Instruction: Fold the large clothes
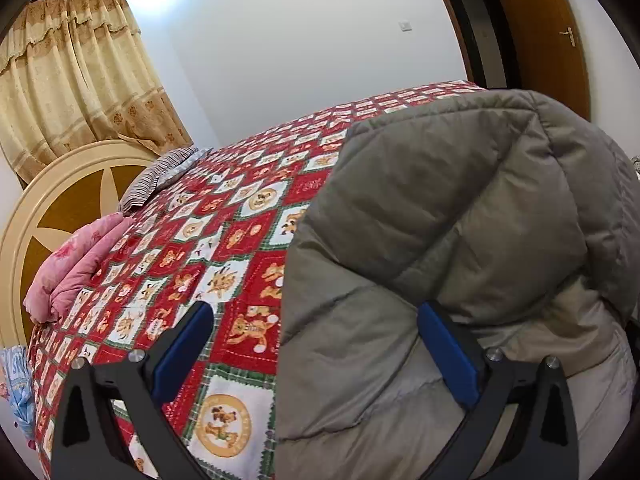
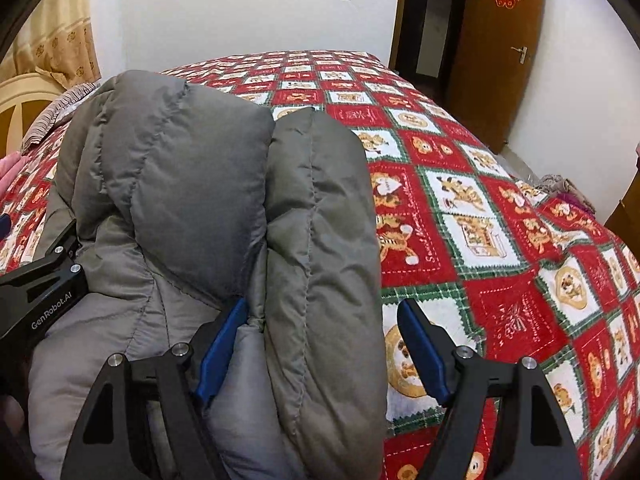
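A puffy grey quilted jacket (image 2: 208, 184) lay bunched on the bed (image 2: 460, 208), its matte fabric stitched into fat padded channels that folded over one another in soft rolls. A paler grey lining showed along its lower edge. Beneath it stretched a bedspread (image 1: 224, 248) of red and white squares edged in green plaid, each square printed with a cartoon bear.

The right tool (image 2: 324, 344) stood with its jaws wide apart, straddling one thick roll of the jacket; its left blue pad (image 2: 222, 344) lay against the fabric in a crease, while the other pad stood clear over the bedspread. The left tool (image 1: 316, 344) was likewise spread wide, one blue pad over the bedspread and the other resting against the jacket's padded side, and the fabric between was not pinched. Both had black angular arms with small silver bolts.

At the head of the bed lay a folded pink quilt (image 1: 76, 264) and a striped pillow (image 1: 160, 176) before a round cream headboard (image 1: 48, 208). Gathered beige curtains (image 1: 76, 72) hung behind, and a brown wooden door (image 2: 500, 40) stood open.
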Available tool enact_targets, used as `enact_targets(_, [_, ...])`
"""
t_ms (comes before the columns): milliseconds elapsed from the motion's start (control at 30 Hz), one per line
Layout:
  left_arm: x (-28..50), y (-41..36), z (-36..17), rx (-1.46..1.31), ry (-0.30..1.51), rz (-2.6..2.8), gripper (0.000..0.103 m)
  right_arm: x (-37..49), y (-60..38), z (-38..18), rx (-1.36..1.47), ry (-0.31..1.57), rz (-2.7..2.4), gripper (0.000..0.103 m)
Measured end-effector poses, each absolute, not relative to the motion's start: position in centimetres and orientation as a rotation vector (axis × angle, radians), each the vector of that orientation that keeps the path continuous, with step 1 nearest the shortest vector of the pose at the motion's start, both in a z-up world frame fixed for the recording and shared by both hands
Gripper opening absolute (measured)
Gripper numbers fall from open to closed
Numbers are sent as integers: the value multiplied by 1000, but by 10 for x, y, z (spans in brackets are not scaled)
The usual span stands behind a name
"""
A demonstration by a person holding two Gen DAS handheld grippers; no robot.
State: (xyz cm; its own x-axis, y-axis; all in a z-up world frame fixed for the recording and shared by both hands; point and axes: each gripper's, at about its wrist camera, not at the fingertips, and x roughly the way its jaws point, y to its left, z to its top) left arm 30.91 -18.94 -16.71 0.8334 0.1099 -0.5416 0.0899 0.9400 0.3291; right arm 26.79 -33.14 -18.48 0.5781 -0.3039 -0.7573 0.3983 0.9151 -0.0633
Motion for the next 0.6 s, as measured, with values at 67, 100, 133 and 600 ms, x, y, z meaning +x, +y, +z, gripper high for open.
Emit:
enact_targets(67, [311,-192,-169,361,593,11,103,268,-333,-188,126,864,-411,76])
enact_targets(100, [311,-194,-169,364,594,13,103,269,-334,-189,127,863,-409,76])
enact_targets(133, [311,-195,-170,368,595,15,103,269,-335,-191,128,864,-408,76])
enact_targets(600, [309,-155,-105,263,506,102,103,256,-316,-78,42,726,-469,78])
